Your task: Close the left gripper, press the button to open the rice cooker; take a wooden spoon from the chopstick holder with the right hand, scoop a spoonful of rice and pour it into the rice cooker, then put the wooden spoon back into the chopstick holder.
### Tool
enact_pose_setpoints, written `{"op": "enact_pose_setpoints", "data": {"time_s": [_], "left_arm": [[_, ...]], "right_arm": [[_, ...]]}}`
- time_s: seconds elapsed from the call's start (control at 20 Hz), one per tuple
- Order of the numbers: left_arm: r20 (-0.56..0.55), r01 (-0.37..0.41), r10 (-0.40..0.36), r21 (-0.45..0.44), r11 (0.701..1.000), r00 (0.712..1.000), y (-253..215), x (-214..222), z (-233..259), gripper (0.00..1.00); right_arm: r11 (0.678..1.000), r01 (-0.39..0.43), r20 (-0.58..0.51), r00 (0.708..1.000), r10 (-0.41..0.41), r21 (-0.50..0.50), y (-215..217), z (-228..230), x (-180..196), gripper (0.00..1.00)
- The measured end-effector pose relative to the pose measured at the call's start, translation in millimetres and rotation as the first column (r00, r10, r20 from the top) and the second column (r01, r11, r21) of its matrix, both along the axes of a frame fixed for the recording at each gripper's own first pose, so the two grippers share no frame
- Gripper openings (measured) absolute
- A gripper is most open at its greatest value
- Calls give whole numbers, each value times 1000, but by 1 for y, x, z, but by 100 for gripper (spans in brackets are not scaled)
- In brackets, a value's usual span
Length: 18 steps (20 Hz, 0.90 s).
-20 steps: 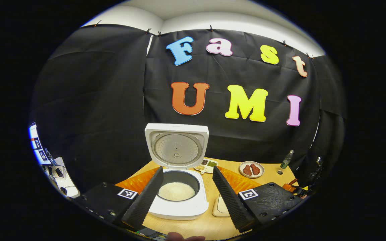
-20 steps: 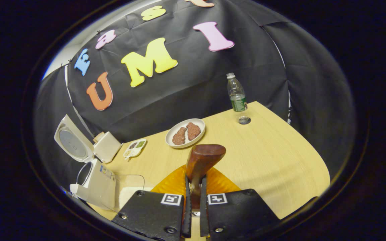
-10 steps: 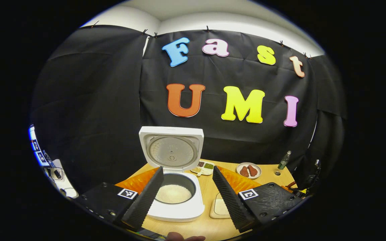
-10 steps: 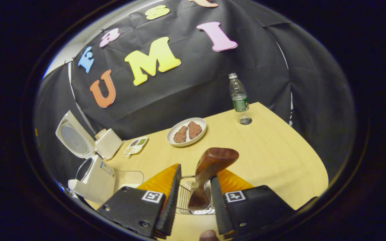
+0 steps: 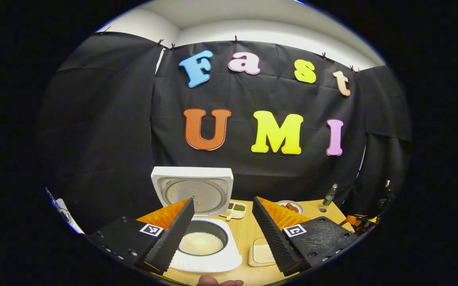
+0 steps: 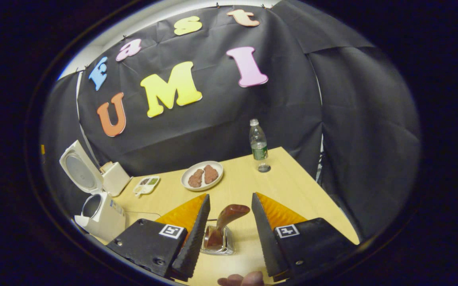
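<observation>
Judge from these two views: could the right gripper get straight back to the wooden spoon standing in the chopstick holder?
Probably yes. The right gripper is open, and the wooden spoon leans in the chopstick holder directly ahead between its fingers, with only bare table around it.

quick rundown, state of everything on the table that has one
rice cooker: lid up, rice in the pot
wooden spoon: standing in the chopstick holder, released
right gripper: open, around the spoon
left gripper: open, empty
bottle: upright, cap off beside it
plate: holds two brown pieces

water bottle (image 6: 258,144), plate of meat (image 6: 202,175), sectioned dish (image 6: 146,184)
</observation>
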State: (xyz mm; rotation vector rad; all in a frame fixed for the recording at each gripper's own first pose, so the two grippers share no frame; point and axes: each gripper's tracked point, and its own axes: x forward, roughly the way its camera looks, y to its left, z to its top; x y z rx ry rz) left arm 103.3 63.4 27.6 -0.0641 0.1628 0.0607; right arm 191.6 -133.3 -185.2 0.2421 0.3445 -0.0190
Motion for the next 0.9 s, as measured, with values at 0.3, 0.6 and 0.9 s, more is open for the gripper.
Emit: {"op": "enact_pose_setpoints", "data": {"time_s": [0.3, 0.6, 0.9], "left_arm": [[76, -12, 14, -27, 1000, 997, 32, 41, 27, 94], [47, -40, 41, -19, 999, 998, 67, 85, 25, 94], [-37, -57, 56, -27, 998, 998, 93, 140, -2, 94]], "right_arm": [[995, 71, 104, 993, -64, -65, -2, 76, -41, 99], [988, 94, 141, 987, -76, -123, 15, 112, -85, 100], [969, 178, 126, 979, -157, -172, 15, 109, -131, 100]]}}
